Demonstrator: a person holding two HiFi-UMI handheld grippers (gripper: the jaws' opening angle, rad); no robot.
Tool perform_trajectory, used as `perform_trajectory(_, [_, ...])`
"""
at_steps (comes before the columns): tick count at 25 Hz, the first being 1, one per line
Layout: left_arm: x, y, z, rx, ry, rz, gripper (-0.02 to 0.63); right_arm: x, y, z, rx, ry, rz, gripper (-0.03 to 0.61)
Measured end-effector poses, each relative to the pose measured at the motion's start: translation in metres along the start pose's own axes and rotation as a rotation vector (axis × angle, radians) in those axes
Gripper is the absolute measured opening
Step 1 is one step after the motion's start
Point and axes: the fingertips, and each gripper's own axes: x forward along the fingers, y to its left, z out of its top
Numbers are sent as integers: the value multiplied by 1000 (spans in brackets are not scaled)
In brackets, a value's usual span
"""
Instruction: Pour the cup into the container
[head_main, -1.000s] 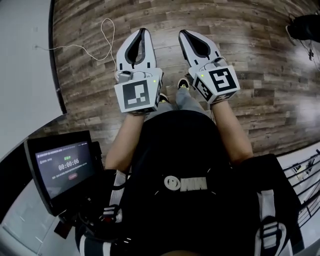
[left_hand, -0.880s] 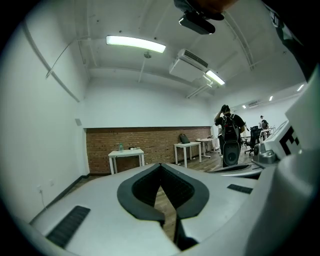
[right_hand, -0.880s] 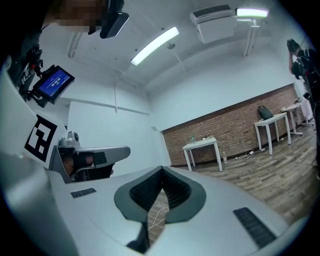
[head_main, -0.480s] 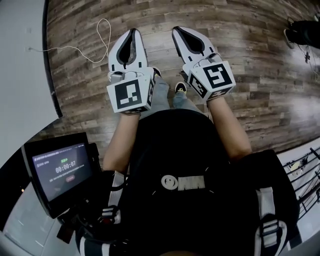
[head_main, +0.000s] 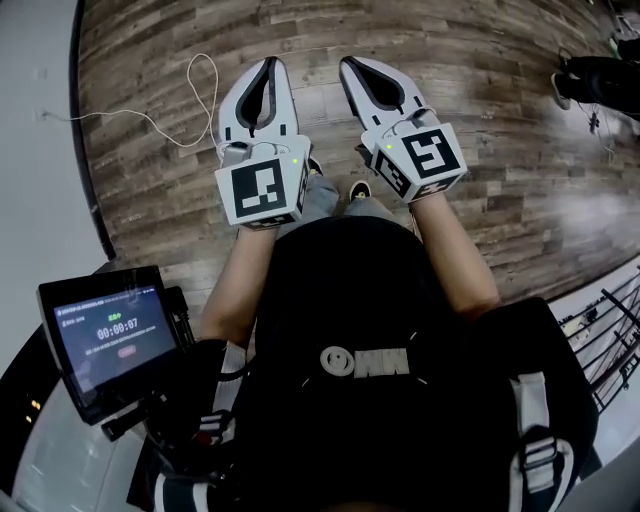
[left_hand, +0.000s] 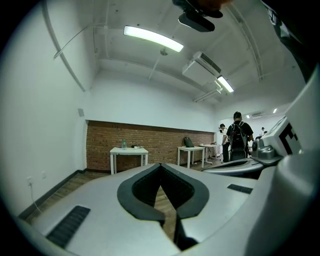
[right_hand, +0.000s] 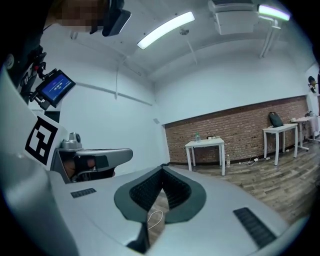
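Neither view shows a cup or container close by. In the head view my left gripper (head_main: 268, 64) and right gripper (head_main: 346, 62) are held side by side in front of the person's body, over wooden floor. Both point forward, and both are shut with nothing between the jaws. The left gripper view shows its own tips (left_hand: 160, 164) meeting, with a white table (left_hand: 129, 151) far off by a brick wall. A bottle and small items stand on it. In the right gripper view the closed tips (right_hand: 162, 167) point toward another far white table (right_hand: 205, 145).
A tablet on a mount (head_main: 112, 338) sits at the person's lower left. A white cable (head_main: 192, 92) loops on the floor beside a white wall. A person with a backpack (left_hand: 238, 140) stands far off among more tables. Dark gear (head_main: 596, 72) lies at the upper right.
The floor and cable have slid left and up in the head view as the person moves. Both grippers keep their place in front of the body and stay shut.
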Motion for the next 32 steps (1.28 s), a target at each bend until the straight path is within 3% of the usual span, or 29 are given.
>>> perform_trajectory(5, [17,17,-3,-27,14,-15,-2,19,-4,3,-9,21,-15,-3])
perform_trajectory(13, [49,16,2,9,14,-20,-2,35,-33,7,6,10,-13,-3])
perform_trajectory(25, [163,-24,18,62,28,-5,-2,71,-134,34,48,-54,40,-3])
perform_trajectory(32, [196,-18,23,78,34,21,-2,94,-159,37,84,-58,57,-3])
